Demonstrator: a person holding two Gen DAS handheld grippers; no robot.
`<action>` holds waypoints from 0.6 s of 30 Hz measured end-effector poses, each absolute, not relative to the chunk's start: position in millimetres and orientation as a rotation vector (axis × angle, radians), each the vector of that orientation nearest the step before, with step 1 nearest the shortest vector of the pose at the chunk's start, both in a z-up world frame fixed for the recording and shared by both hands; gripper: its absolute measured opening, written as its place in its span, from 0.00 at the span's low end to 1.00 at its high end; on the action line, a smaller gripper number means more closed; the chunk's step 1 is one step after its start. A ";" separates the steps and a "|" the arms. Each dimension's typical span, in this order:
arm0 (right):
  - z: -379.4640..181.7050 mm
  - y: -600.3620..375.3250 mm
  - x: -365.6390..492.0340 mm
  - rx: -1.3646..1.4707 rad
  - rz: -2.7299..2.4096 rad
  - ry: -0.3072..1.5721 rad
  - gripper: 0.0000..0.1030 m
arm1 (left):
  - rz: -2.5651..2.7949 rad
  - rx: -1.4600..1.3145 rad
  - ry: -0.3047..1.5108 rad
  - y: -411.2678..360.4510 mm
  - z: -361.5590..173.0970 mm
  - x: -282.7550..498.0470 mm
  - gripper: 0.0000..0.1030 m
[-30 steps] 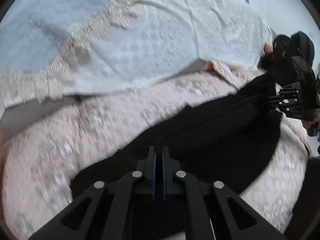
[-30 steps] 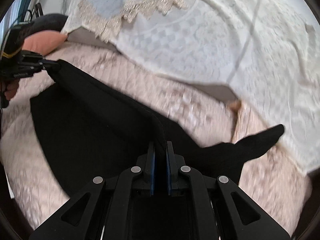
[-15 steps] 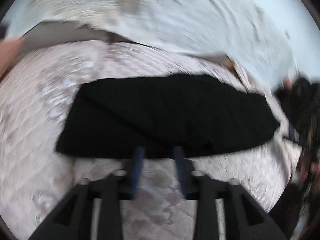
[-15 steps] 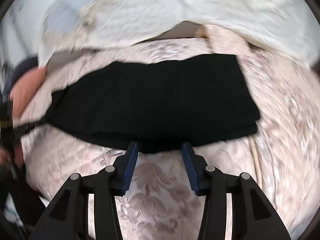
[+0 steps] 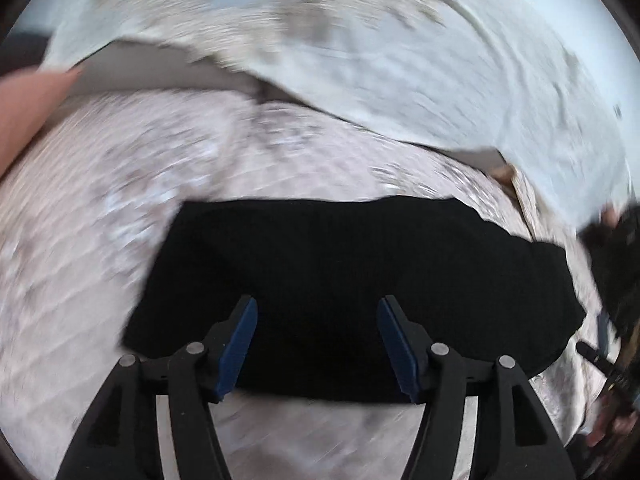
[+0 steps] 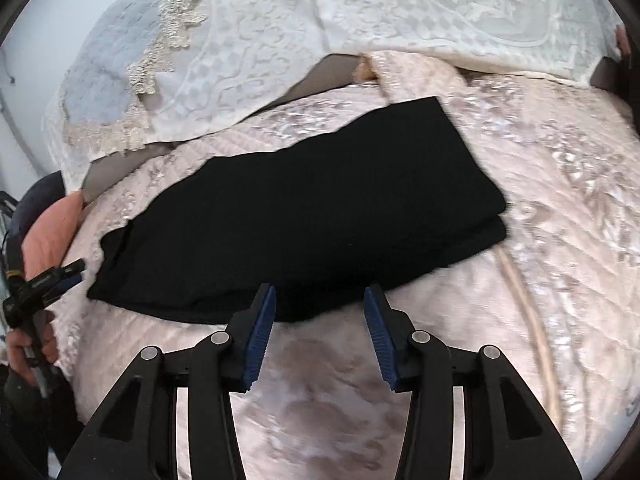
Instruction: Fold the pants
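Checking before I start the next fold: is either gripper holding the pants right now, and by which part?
Nothing is held. The left gripper and the right gripper are both open, and the black pants lie folded on the pink bedspread.

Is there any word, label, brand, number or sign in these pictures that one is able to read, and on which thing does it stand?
No readable text in either view.
Black pants: plain, no label or tag showing.
Pink bedspread and white lace cover: woven patterns only, no letters.
Left gripper, seen from the right wrist: a small yellow band, too small to read.
Left wrist view: too blurred to read anything.
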State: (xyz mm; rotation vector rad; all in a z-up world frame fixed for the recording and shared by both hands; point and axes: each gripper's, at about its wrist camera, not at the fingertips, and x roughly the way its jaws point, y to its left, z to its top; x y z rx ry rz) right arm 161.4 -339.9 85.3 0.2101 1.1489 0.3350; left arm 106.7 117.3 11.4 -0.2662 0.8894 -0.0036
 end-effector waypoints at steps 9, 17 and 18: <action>91.1 -338.1 164.0 0.233 0.338 1.117 0.45 | 0.181 -0.185 0.940 126.3 -17.5 129.4 0.09; 75.2 -346.9 164.4 0.252 0.308 1.152 0.45 | 0.204 -0.533 0.870 184.8 -17.8 71.9 0.06; 75.5 -347.0 163.6 0.254 0.310 1.149 0.45 | 0.192 -0.558 0.874 185.9 -19.2 67.4 0.07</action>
